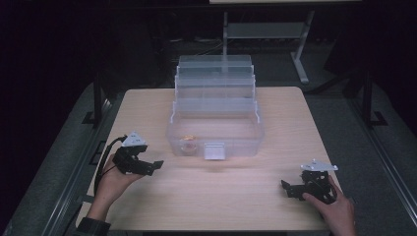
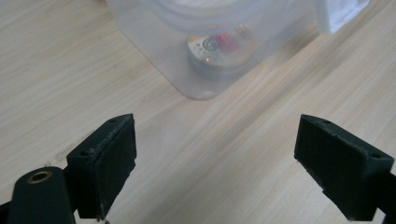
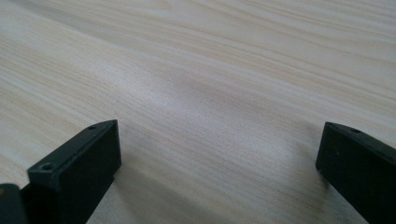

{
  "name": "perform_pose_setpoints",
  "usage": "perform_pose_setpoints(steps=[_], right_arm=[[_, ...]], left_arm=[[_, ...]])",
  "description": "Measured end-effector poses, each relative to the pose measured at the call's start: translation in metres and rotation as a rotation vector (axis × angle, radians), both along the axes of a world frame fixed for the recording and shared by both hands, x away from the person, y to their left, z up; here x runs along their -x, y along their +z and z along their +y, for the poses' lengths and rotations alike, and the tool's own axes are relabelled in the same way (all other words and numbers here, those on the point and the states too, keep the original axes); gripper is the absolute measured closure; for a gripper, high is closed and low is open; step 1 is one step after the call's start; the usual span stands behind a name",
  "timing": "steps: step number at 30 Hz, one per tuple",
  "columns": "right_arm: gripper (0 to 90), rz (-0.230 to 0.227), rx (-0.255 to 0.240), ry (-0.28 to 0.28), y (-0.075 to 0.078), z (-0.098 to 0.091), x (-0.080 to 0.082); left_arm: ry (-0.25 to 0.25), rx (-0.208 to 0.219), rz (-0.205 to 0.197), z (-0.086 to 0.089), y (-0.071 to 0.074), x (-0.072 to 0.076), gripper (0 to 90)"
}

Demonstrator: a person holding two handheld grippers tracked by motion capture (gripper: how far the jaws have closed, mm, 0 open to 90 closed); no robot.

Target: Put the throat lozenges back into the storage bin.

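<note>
clear plastic box (image 1: pixel 215 129) sits mid-table on the wood table (image 1: pixel 226 196), lid up w/ stepped clear trays rising behind it, white latch (image 1: pixel 214 150) on its front wall. inside, at the box's front-left corner, a small round tin (image 1: pixel 189 144) w/ a shiny printed lid; in the left gripper view the tin (image 2: pixel 219 51) shows thru the cloudy wall, so the label is smeared and can't be read. the box wall stands between that tin and the left gripper.

left gripper (image 1: pixel 153 166) is just front-left of the box, near its corner but not touching, held in a hand (image 1: pixel 115 179); jaws spread wide, nothing between them but bare wood. left gripper (image 2: pixel 215 154) points at the box corner, w/ the latch (image 2: pixel 341 14) cut off at top right of that view.

right gripper (image 1: pixel 287 188) is well apart from the box, off its front-right, near the table's front edge, held by the other hand (image 1: pixel 337 209); jaws also spread, holding nothing. right gripper (image 3: pixel 219 158) looks over plain wood grain.

behind the box, past the table's far edge, a grey metal stand (image 1: pixel 265 34) in a dark room; the rest back there is too dark to make out. box's upper trays are see-thru and their contents can't be told.
</note>
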State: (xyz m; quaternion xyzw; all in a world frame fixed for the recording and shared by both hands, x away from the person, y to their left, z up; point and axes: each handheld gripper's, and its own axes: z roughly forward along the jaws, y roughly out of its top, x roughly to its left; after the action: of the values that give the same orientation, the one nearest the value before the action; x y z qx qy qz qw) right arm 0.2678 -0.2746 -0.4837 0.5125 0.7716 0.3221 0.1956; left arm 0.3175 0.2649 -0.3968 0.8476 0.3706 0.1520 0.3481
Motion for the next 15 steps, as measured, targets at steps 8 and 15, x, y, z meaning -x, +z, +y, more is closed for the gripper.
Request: perform_pose_setpoints(steps=[8, 15], right_arm=[[0.0, 0.000, 0.000, 0.000, 0.000, 0.000, 0.000], [0.0, 0.000, 0.000, 0.000, 0.000, 0.000, 0.000]], left_arm=[[0.036, 0.015, -0.020, 0.008, -0.016, 0.014, 12.3], [0.054, -0.002, -0.028, 0.012, -0.030, 0.028, 12.3]])
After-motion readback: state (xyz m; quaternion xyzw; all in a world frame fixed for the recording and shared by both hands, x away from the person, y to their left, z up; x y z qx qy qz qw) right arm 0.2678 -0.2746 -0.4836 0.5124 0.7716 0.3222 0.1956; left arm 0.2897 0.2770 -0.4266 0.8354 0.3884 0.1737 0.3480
